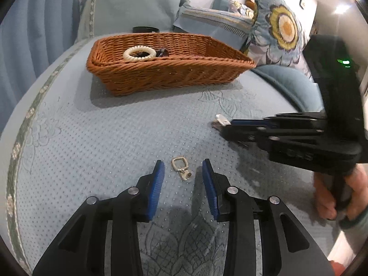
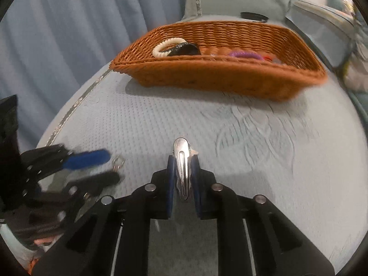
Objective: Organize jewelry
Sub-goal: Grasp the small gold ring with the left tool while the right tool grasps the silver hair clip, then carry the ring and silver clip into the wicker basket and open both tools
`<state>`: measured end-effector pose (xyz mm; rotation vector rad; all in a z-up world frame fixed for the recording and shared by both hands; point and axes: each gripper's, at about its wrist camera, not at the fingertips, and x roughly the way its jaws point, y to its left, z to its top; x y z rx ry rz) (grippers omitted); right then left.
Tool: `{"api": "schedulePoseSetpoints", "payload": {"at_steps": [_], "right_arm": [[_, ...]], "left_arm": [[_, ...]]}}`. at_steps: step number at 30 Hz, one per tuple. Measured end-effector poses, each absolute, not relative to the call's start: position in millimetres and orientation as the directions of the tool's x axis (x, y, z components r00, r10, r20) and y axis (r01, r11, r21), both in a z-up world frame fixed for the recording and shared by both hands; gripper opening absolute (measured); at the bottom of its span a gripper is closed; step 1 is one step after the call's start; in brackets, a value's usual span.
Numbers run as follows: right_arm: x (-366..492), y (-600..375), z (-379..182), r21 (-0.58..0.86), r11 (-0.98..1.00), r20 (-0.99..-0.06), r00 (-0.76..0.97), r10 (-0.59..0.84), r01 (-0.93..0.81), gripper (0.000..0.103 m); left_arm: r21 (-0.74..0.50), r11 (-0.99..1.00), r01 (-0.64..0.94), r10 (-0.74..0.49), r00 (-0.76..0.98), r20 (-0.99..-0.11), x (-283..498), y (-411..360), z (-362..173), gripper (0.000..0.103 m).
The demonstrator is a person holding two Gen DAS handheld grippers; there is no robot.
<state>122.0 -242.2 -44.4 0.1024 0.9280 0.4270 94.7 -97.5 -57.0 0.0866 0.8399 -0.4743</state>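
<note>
I work over a bed [image 1: 96, 133] with a pale blue dotted cover; a blue curtain [image 1: 34, 34] hangs at its left edge. My left hand-held gripper [image 1: 183, 169] stands spread around a small silver pendant [image 1: 180, 170], touching nothing. Behind, a wicker basket [image 1: 165, 78] holds a pearl bracelet [image 1: 139, 53]. Open cover lies between. At right, my right hand-held gripper [image 2: 183, 163] pinches a silver hair clip [image 2: 182, 158]. Flowered pillows [image 1: 280, 25] close the right side.
</note>
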Motion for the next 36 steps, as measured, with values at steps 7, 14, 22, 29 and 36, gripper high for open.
{"api": "schedulePoseSetpoints", "payload": {"at_steps": [7, 14, 22, 29, 36], "right_arm": [[111.6, -239.3, -44.2, 0.242, 0.915, -0.748, 0.538, 0.388, -0.323, 0.012], [97.9, -234.5, -42.5, 0.204, 0.924, -0.732, 0.576, 0.364, -0.325, 0.012], [81.3, -243.6, -32.0, 0.228, 0.915, -0.673, 0.626, 0.395, -0.332, 0.012], [69.8, -251.5, -20.7, 0.255, 0.907, -0.63, 0.654, 0.419, -0.335, 0.012], [69.2, -258.5, 11.1, 0.248, 0.904, -0.561, 0.709, 0.426, -0.347, 0.012]], "left_arm": [[-0.068, 0.896, 0.438, -0.342, 0.585, -0.736, 92.4, -100.1, -57.7, 0.031], [-0.061, 0.901, 0.43, -0.337, 0.602, -0.723, 89.8, -100.0, -57.8, 0.008], [-0.078, 0.9, 0.428, -0.364, 0.644, -0.672, 78.5, -94.2, -48.8, 0.008], [-0.169, 0.882, 0.44, -0.448, 0.672, -0.59, 72.1, -79.5, -29.3, 0.008], [-0.184, 0.877, 0.444, -0.469, 0.703, -0.535, 78.3, -78.9, -6.8, 0.009]]}}
